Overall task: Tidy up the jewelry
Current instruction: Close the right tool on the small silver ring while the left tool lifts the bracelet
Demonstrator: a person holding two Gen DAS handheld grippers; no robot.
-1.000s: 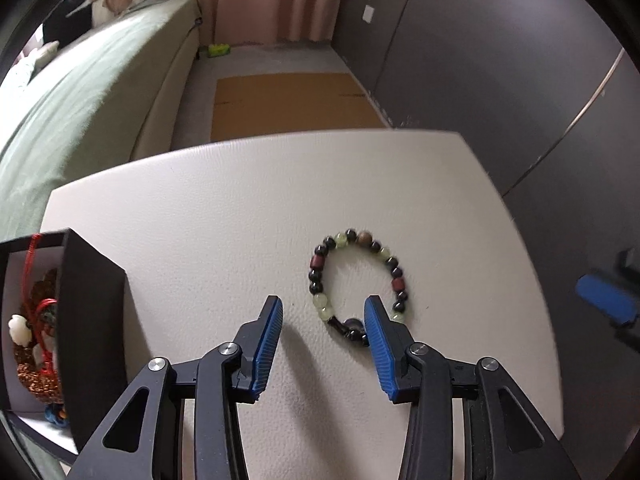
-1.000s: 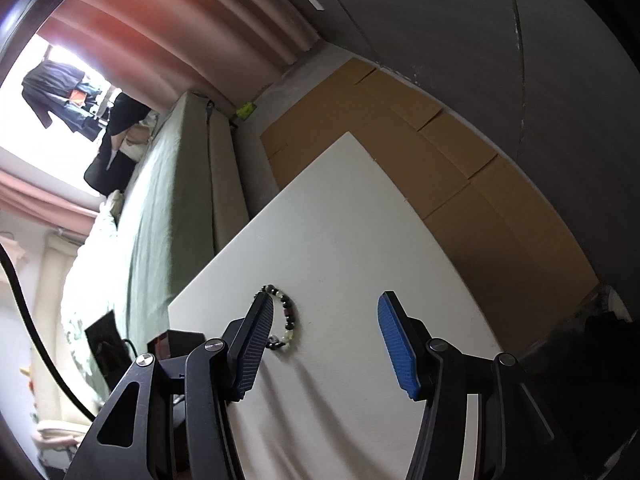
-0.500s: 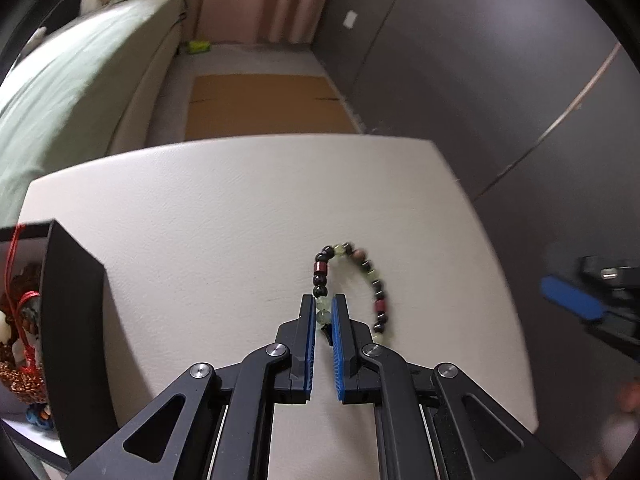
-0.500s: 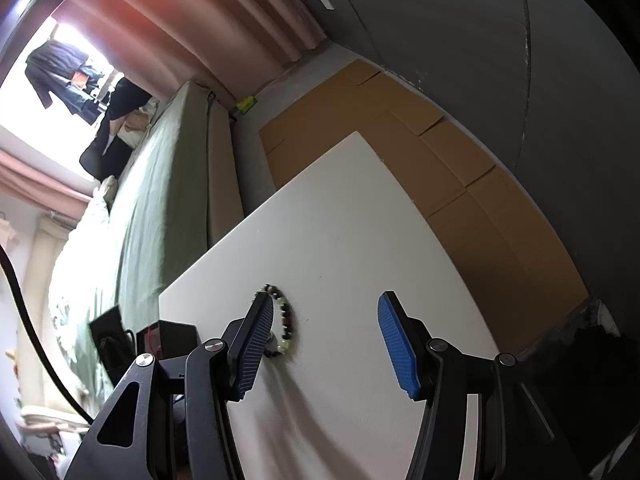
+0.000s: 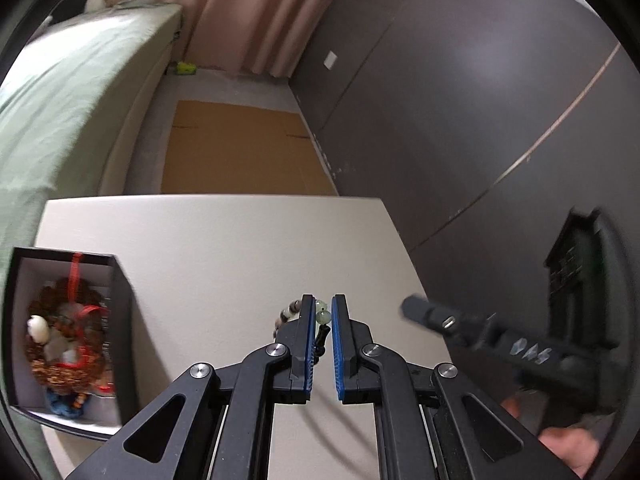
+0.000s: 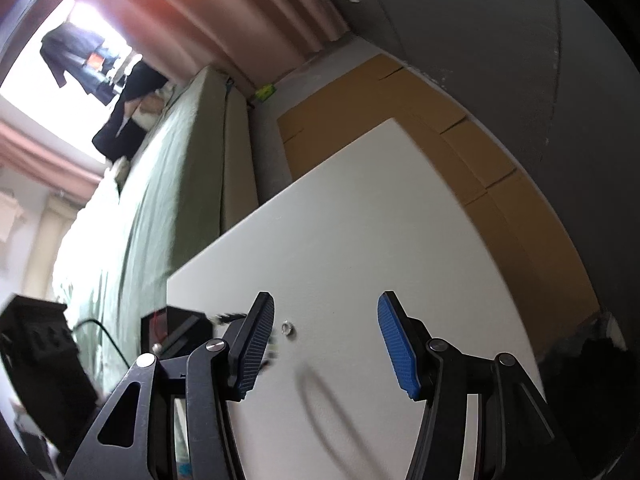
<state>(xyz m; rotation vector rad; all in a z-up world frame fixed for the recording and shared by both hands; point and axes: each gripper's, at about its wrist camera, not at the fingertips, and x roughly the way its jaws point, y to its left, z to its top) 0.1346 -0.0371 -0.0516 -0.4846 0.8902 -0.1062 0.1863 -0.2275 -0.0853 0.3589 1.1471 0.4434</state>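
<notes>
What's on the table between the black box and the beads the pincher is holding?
Nothing: only bare white table lies between the black box and the bead bracelet, as the left wrist view shows.

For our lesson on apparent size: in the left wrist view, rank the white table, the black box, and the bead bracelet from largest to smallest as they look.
1. white table
2. black box
3. bead bracelet, mostly hidden between the left gripper's shut fingers.

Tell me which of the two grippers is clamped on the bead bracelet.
The left gripper: its blue pads pinch the bead bracelet. The right gripper stands open, holding nothing.
</notes>
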